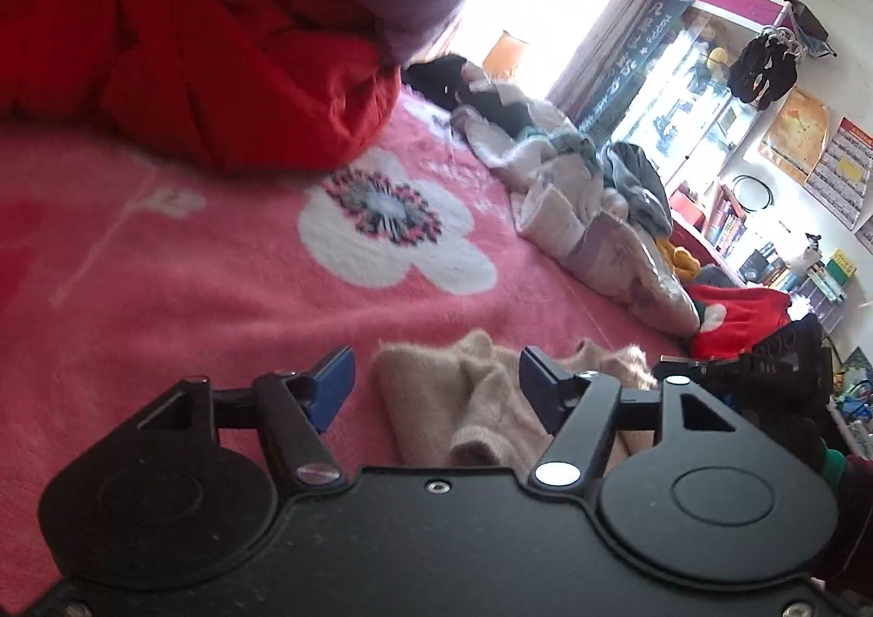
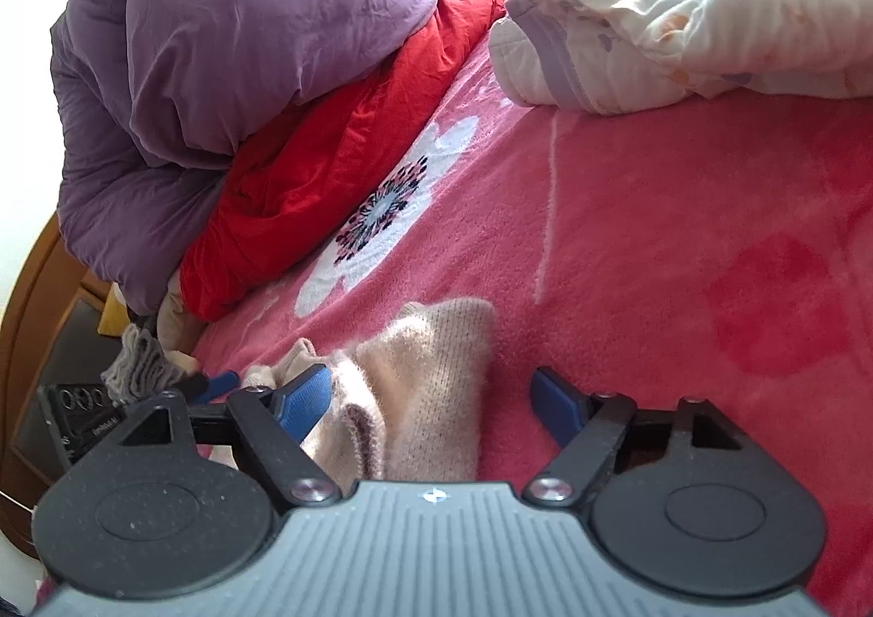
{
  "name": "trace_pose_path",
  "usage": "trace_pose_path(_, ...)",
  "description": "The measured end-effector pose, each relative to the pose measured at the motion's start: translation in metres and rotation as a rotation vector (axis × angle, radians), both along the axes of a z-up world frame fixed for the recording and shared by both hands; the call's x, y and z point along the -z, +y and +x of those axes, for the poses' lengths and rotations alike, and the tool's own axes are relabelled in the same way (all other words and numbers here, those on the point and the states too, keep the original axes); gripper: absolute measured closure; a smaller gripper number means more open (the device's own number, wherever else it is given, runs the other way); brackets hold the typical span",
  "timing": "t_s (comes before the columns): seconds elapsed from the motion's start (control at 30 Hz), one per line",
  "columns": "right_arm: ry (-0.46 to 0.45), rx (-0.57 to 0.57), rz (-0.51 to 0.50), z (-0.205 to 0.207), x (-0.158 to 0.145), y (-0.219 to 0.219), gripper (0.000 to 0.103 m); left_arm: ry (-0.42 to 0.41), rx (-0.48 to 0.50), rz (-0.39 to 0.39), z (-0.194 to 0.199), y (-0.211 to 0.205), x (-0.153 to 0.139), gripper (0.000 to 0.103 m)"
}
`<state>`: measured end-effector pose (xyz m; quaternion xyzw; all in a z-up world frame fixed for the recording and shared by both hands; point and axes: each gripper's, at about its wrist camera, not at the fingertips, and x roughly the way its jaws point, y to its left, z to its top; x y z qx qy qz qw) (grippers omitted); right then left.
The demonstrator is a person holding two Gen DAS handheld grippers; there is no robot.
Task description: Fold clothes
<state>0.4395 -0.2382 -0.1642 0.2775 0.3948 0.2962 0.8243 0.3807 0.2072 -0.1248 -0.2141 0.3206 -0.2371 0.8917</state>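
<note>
One beige sweater (image 2: 420, 388) lies bunched on the pink blanket (image 2: 655, 235) at lower centre, its long axis running toward the upper frame. Both the left gripper (image 1: 436, 388) and right gripper (image 2: 436, 399) are spread wide over it, pinching nothing.

Pink floral blanket (image 2: 682, 213) bears beige sweater (image 2: 431, 371), quilts (image 2: 327, 142), clothes pile (image 1: 578, 191).

Beige sweater (image 2: 425, 377), pink blanket (image 2: 655, 235) w/ white flowers.
</note>
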Motion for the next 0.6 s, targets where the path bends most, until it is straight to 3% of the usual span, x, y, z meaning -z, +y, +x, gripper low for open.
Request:
trace_pose_path(0.17,0.026,-0.002,0.088,0.017,0.007,-0.006,0.021,0.023,0.062,0.038,0.011,-0.006,0.015,0.037)
trace_pose_path(0.4,-0.036,-0.124,0.038,0.024,0.004,0.010,0.010,0.033,0.143,0.098,0.028,-0.014,0.009,0.036)
trace_pose_path(0.43,-0.049,-0.142,0.023,0.024,0.003,0.012,0.012,0.033,0.148,0.094,0.031,-0.014,0.007,0.037)
trace_pose_path(0.5,-0.065,-0.151,0.002,0.024,0.002,0.015,0.028,0.031,0.159,0.104,0.034,-0.018,0.007,0.040)
trace_pose_path(0.6,-0.072,-0.147,0.001,0.025,0.004,0.014,0.045,0.007,0.186,0.131,0.034,-0.026,0.005,0.057)
